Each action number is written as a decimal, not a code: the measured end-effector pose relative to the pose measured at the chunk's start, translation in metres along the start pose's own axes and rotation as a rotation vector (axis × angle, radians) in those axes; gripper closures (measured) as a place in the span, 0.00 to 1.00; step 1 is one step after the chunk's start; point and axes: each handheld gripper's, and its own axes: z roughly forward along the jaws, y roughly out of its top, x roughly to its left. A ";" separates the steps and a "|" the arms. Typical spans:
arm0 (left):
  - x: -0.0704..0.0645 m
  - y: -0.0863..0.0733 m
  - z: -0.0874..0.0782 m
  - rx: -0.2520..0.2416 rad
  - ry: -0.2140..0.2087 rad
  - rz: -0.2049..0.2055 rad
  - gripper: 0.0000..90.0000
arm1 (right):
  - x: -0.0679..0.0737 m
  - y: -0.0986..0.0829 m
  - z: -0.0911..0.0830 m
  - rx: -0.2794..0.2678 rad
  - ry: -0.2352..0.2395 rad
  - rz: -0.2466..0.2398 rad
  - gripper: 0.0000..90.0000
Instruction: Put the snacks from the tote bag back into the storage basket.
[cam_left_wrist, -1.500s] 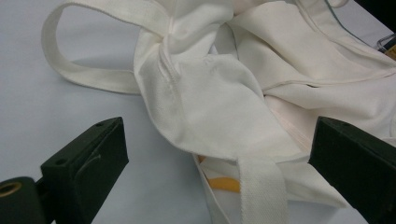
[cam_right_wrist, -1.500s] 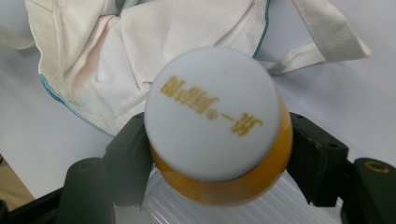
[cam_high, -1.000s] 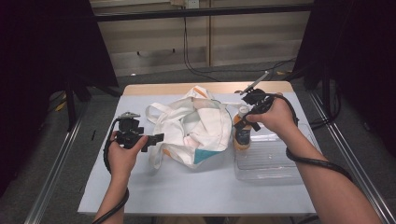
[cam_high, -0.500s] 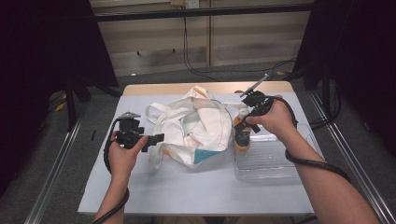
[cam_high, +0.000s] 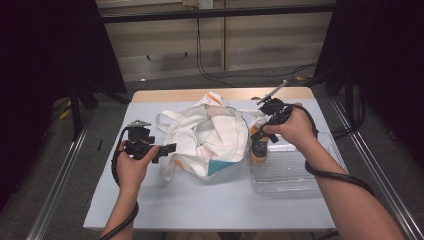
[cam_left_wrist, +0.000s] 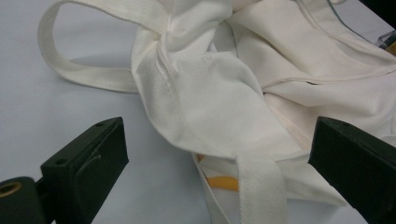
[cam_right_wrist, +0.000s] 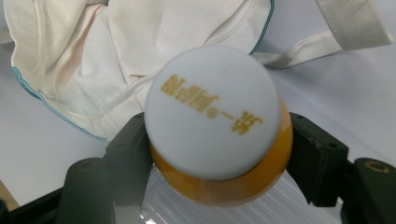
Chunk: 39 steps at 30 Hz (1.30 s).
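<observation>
While the right gripper clamps an orange bottle from above, its jaws press on both sides of the bottle just under the white cap, which carries gold lettering in the right gripper view. Bottle stands upright at the near-left corner of a clear plastic tray; whether its base touches the tray floor, cannot tell. Tray sits on the right part of the pale table, just beside a crumpled white tote bag with a teal edge and an orange patch. Bag lies mid-table, straps loose, one loop spread flat on the table toward the left side.

Left gripper held low at the bag's left edge, jaws wide apart and holding nothing. In the left gripper view the two black jaws flank a bunched fold of bag cloth and a strap running down between them, no contact with either jaw. Left hand wraps the gripper body; right hand sits over the other, cable looping round the right forearm.
</observation>
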 end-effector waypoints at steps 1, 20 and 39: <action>0.000 0.000 0.000 0.000 0.002 0.000 0.04 | 0.000 0.000 0.000 -0.002 -0.001 -0.002 0.34; 0.000 0.000 0.000 0.001 0.007 0.004 0.04 | 0.000 -0.002 0.004 0.003 -0.001 -0.005 0.34; -0.003 0.001 0.000 0.001 0.003 0.010 0.04 | 0.000 -0.009 0.003 -0.017 -0.002 0.008 0.33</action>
